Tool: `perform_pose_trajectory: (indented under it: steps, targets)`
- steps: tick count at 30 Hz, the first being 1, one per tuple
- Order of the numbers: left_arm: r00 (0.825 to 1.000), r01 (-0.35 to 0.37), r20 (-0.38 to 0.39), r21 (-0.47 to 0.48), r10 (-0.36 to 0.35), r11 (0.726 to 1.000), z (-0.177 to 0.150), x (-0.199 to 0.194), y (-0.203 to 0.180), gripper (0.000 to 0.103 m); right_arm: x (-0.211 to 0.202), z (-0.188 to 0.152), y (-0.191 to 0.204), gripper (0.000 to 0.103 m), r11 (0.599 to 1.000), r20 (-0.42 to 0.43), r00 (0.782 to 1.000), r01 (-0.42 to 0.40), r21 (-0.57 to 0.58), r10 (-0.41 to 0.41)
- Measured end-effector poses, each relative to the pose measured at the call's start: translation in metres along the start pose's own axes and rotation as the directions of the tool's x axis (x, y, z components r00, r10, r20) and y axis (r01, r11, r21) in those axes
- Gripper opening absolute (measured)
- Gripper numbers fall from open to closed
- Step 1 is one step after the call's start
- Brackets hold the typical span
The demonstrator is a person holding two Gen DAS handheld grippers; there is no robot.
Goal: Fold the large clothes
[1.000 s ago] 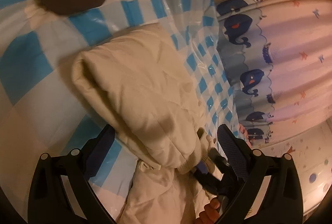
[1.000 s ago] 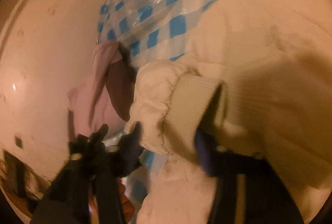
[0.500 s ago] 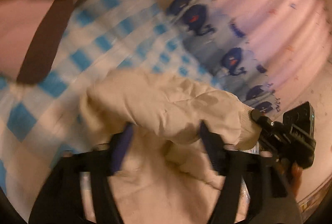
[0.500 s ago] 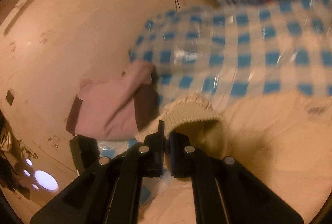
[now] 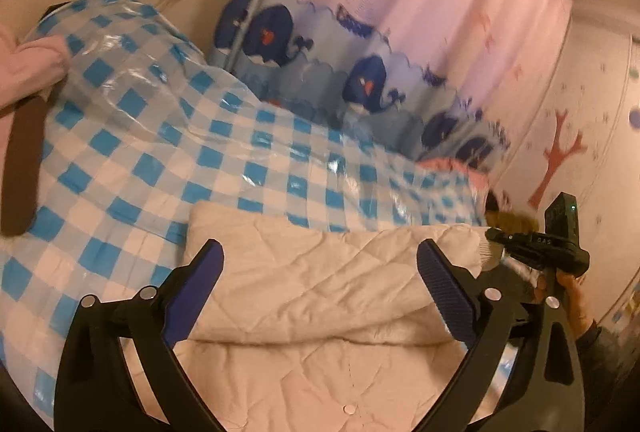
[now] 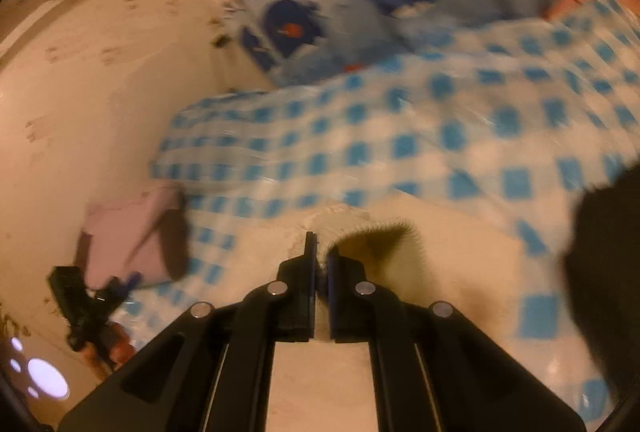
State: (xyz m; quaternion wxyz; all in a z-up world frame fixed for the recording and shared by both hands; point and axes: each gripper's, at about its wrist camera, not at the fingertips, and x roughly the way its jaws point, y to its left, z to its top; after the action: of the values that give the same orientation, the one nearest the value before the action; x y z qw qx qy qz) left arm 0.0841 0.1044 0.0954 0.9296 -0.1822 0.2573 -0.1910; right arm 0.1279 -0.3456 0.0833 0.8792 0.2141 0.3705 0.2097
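Note:
A cream quilted jacket [image 5: 304, 316] lies on a blue-and-white checked cover [image 5: 168, 136]. One sleeve [image 5: 332, 272] lies stretched across the jacket from left to right. My left gripper [image 5: 320, 268] is open, its fingers either side of the sleeve and just above it. My right gripper [image 6: 321, 252] is shut on the sleeve's ribbed cuff [image 6: 360, 236]. In the left wrist view the right gripper [image 5: 500, 238] holds the cuff [image 5: 486, 246] at the far right.
A pink garment with a brown band [image 5: 24, 100] lies at the left of the cover. A whale-print curtain [image 5: 360, 80] hangs behind. A dark furry shape [image 6: 604, 272] sits at the right in the right wrist view.
My right gripper closed on the cuff and pulled the sleeve out to the right across the jacket. My left gripper drew back and stays open over the sleeve.

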Motion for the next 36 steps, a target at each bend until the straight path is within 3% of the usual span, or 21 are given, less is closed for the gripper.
perform_pose_trajectory:
  steps: [3,7,9,12,14,16,19,22,25,27,30,32,33,34,36]
  targets:
    - [0.995,-0.055,-0.078,0.051,0.059,0.997,-0.009,0.037,-0.010,0.094,0.027,-0.032,-0.056,0.005,0.995,-0.079,0.994,0.086,0.057,-0.081]
    - [0.971,-0.135,-0.189,0.071,0.146,0.988,-0.017,0.091,-0.005,0.094,0.071,-0.080,-0.106,0.005,0.984,-0.188,0.973,0.152,0.096,-0.132]
    - [0.949,-0.169,-0.256,0.086,0.186,0.982,-0.021,0.118,0.003,0.094,0.079,-0.090,-0.112,0.005,0.983,-0.188,0.974,0.147,0.111,-0.124]
    - [0.907,-0.219,-0.341,0.123,0.248,0.968,-0.028,0.152,0.018,0.094,0.063,-0.079,-0.104,0.005,0.987,-0.113,0.988,0.115,0.111,-0.102]
    - [0.915,-0.219,-0.317,0.128,0.249,0.967,-0.022,0.150,0.017,0.094,0.035,-0.059,-0.090,0.005,0.993,-0.024,0.997,0.077,0.094,-0.075]
    - [0.944,-0.189,-0.250,0.122,0.214,0.974,-0.009,0.136,0.010,0.094,0.010,-0.038,-0.070,0.005,0.997,0.059,0.997,0.054,0.060,-0.058]
    - [0.957,-0.182,-0.203,0.131,0.206,0.975,-0.001,0.134,0.001,0.094,-0.014,-0.021,-0.052,0.005,0.998,0.148,0.987,0.063,-0.001,-0.062]
    - [0.930,-0.209,-0.271,0.163,0.248,0.964,-0.016,0.163,0.005,0.094,0.003,-0.028,-0.067,0.005,0.992,0.097,0.988,0.124,-0.002,-0.124]
    - [0.867,-0.255,-0.373,0.240,0.332,0.937,-0.051,0.203,0.019,0.094,0.052,-0.061,-0.111,0.005,0.977,-0.058,0.976,0.212,0.034,-0.210]
    - [0.869,-0.240,-0.370,0.268,0.330,0.933,-0.068,0.211,0.024,0.096,0.070,-0.082,-0.135,0.005,0.976,-0.108,0.975,0.202,0.084,-0.192]
    - [0.872,-0.264,-0.329,0.307,0.362,0.914,-0.075,0.208,0.020,0.096,0.072,-0.090,-0.135,0.008,0.976,-0.101,0.976,0.200,0.090,-0.191]
    - [0.868,-0.280,-0.315,0.329,0.384,0.902,-0.072,0.203,0.016,0.096,0.060,-0.082,-0.133,0.022,0.969,-0.101,0.970,0.232,0.089,-0.223]
    - [0.869,-0.296,-0.287,0.353,0.404,0.888,-0.068,0.195,0.010,0.096,0.050,-0.079,-0.129,0.035,0.962,-0.077,0.965,0.258,0.087,-0.252]
    - [0.878,-0.296,-0.257,0.371,0.404,0.880,-0.065,0.189,0.003,0.096,0.033,-0.072,-0.121,0.036,0.949,-0.020,0.952,0.307,0.079,-0.306]
    - [0.901,-0.309,-0.162,0.413,0.403,0.857,-0.057,0.171,-0.011,0.096,0.010,-0.059,-0.098,0.038,0.946,0.082,0.942,0.322,0.040,-0.324]
